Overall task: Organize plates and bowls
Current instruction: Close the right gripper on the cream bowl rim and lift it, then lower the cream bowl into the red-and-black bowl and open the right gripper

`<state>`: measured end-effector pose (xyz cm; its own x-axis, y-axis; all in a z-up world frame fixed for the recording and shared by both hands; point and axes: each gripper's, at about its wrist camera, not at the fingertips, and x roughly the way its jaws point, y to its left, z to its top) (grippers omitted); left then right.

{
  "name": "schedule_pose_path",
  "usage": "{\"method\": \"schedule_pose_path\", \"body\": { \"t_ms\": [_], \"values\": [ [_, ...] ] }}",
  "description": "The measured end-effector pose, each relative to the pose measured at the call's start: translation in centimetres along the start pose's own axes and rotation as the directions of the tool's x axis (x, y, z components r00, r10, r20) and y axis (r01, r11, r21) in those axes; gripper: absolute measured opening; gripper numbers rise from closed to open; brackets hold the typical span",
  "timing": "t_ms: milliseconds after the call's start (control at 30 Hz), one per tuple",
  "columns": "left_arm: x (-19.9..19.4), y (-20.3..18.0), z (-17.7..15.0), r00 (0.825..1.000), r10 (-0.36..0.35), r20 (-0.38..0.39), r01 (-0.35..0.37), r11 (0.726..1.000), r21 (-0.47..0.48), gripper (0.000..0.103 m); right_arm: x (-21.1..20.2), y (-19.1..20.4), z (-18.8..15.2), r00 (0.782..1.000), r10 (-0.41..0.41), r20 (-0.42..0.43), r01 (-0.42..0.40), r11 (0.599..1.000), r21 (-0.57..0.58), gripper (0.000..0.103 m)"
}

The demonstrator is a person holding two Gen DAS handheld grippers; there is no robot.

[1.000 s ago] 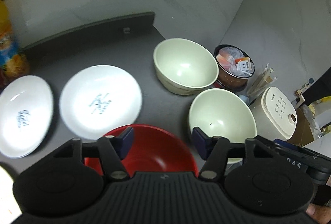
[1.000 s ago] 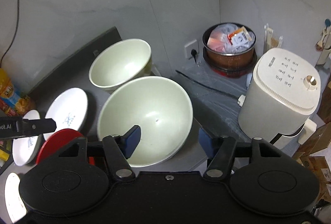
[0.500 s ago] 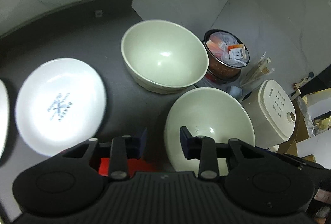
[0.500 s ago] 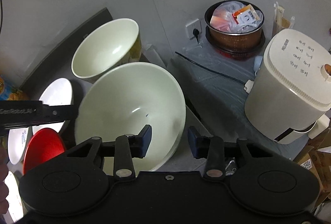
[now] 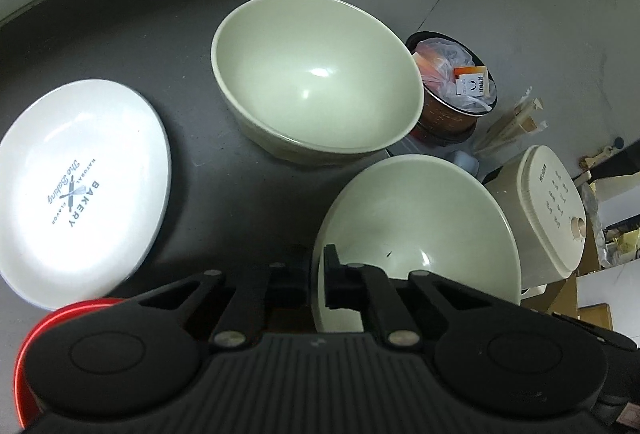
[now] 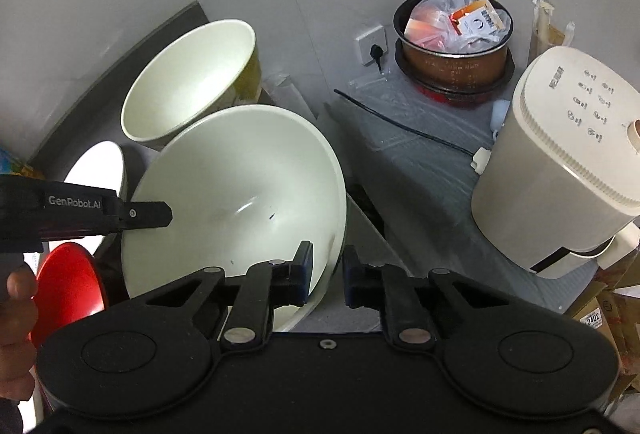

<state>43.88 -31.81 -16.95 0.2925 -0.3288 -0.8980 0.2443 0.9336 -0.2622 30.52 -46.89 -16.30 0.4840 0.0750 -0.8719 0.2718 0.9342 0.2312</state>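
Observation:
Two cream bowls stand on the dark counter (image 5: 120, 45). My left gripper (image 5: 316, 282) is shut on the left rim of the near cream bowl (image 5: 420, 226). In the right wrist view that same near cream bowl (image 6: 240, 193) has its right rim between the closing jaws of my right gripper (image 6: 327, 280), with a little gap still showing at the inner pad. The left gripper (image 6: 166, 213) reaches in from the left there. The far cream bowl (image 5: 316, 89) sits behind. A white "Bakery" plate (image 5: 76, 189) lies left, and a red bowl (image 5: 28, 354) shows under the left gripper's body.
A cream rice cooker (image 6: 560, 169) stands right of the counter, on a lower surface. A brown pot stuffed with plastic bags (image 6: 454, 45) sits behind it, by a wall socket (image 6: 372, 43) and a black cable (image 6: 400, 125). A hand (image 6: 16, 314) holds the left gripper.
The left gripper moved right and down from over the red bowl to the near cream bowl's left rim and shut on it. The right gripper sank slightly and its jaws narrowed around the right rim.

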Motion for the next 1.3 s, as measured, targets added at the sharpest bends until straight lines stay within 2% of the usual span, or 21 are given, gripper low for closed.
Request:
{"method": "schedule_pose_path", "body": {
  "t_ms": [133, 400, 667, 967, 1300],
  "values": [
    [-0.6, 0.1, -0.1, 1.000, -0.014, 0.005, 0.014, 1.000, -0.009, 0.004, -1.4, 0.5, 0.3, 0.999, 0.009, 0.042, -0.009, 1.000, -0.002, 0.015],
    [-4.7, 0.6, -0.1, 0.996, -0.045, 0.081, 0.046, 0.999, -0.004, 0.004, -4.7, 2.4, 0.8, 0.992, 0.034, 0.118, -0.030, 0.999, -0.033, 0.016],
    [-9.2, 1.9, -0.7, 0.987, -0.039, 0.158, 0.042, 0.999, -0.016, 0.004, -6.9, 5.2, 0.6, 0.983, 0.071, 0.170, -0.059, 0.995, -0.077, 0.016],
    [-12.6, 5.5, -3.3, 0.981, -0.001, 0.194, 0.012, 0.998, -0.056, 0.004, -7.3, 8.6, -0.5, 0.981, 0.114, 0.158, -0.093, 0.987, -0.135, 0.016],
    [-13.8, 9.2, -6.2, 0.985, 0.038, 0.166, -0.023, 0.995, -0.092, 0.004, -6.9, 11.5, -2.9, 0.987, 0.119, 0.105, -0.100, 0.981, -0.168, 0.015]
  ]
}}
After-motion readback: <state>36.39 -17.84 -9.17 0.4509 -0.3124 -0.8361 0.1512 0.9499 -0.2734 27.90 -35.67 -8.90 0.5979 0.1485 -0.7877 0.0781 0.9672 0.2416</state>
